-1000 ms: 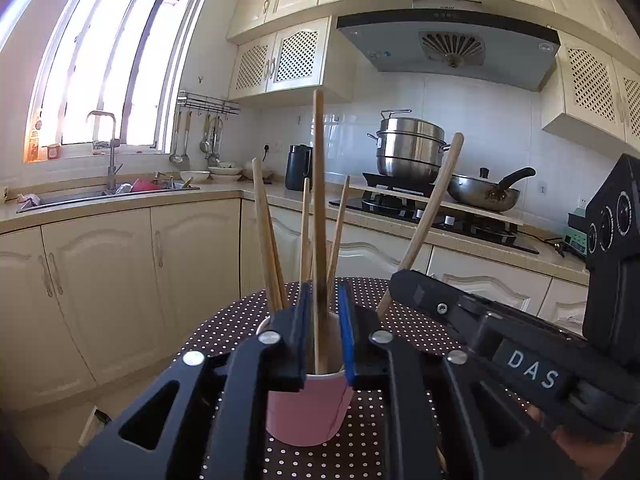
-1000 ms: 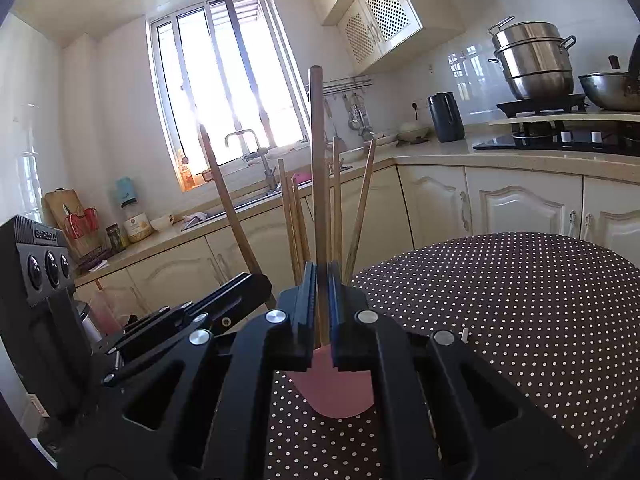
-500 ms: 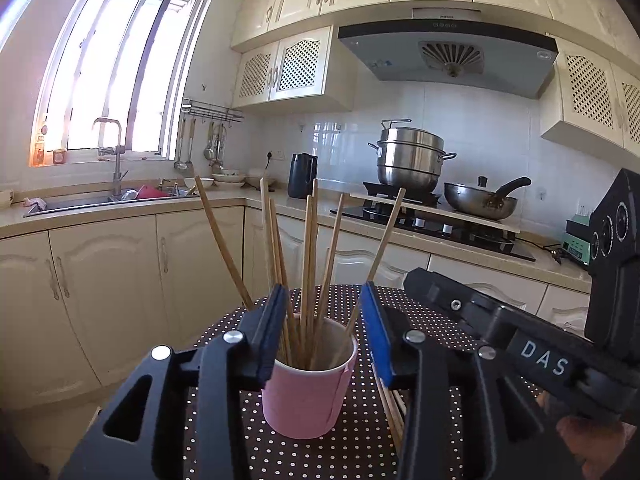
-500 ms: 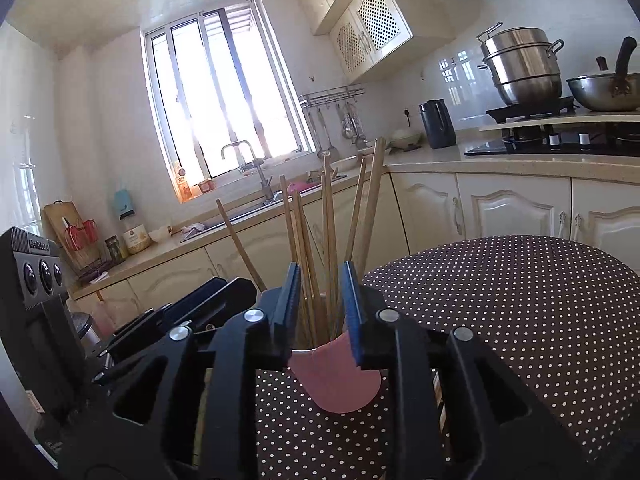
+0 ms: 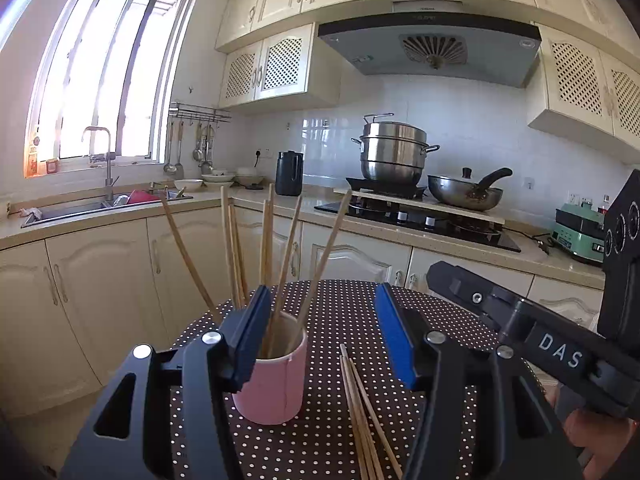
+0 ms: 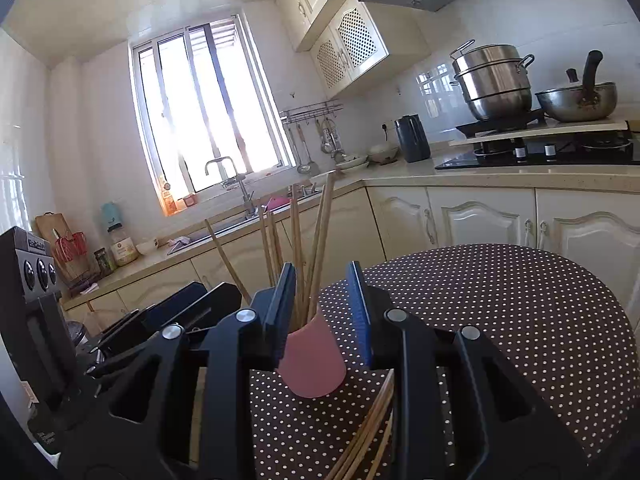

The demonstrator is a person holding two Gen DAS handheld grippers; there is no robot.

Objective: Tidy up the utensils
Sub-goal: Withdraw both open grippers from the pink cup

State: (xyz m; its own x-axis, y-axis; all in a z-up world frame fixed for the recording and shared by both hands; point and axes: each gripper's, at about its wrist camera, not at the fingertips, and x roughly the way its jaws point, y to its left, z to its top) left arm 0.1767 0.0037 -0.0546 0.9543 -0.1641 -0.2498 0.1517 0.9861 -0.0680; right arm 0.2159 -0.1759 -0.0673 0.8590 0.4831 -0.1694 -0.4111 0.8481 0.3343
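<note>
Now both grippers nearly level, fingers (image 5: 392, 336) opening, empty, behind pink cup (image 5: 276, 376) of chopsticks (image 5: 268, 248).

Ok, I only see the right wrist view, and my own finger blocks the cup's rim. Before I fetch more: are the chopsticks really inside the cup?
Observer: Yes. From the left wrist, the chopsticks stand inside the cup, leaning on its rim.
Operator: Is the left gripper holding any?
Observer: No. The left gripper is opening and its pads press on nothing.
Operator: Where do the leftover ones end?
Observer: The loose chopsticks lie on the table right of the cup, with their tips beside it and not touching it. I cannot count them.
</note>
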